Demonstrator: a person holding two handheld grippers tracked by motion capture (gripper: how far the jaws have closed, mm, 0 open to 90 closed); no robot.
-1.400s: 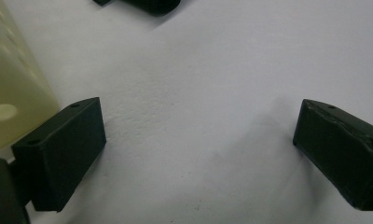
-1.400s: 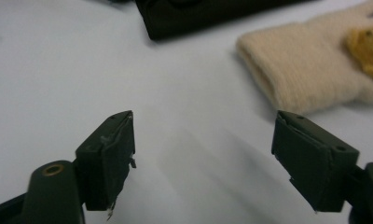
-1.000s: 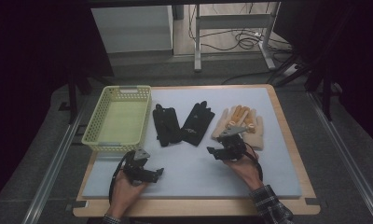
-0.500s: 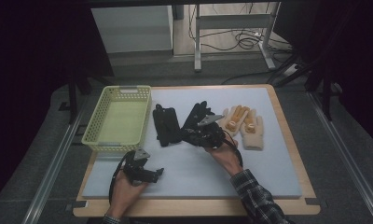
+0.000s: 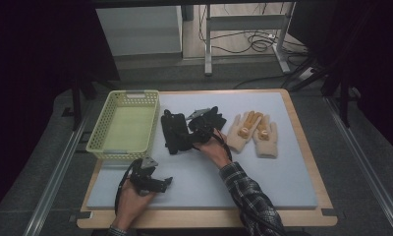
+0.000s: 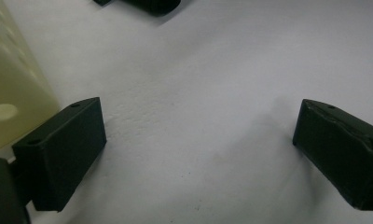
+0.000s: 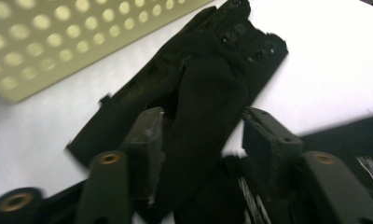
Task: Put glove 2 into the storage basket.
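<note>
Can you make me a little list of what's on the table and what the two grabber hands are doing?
surface: pale blue mat on a wooden table
basket: yellow-green basket, at the left
dark things: black gloves, beside the basket
light things: tan gloves, at the right
right gripper: over the black gloves, fingers open around a fold of one
left gripper: low over the bare mat, open, holding nothing

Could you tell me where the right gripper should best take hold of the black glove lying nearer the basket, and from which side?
Probably its cuff end. The black glove lies flat on the mat, so the right gripper should come from above, fingers astride the narrow fabric.
</note>
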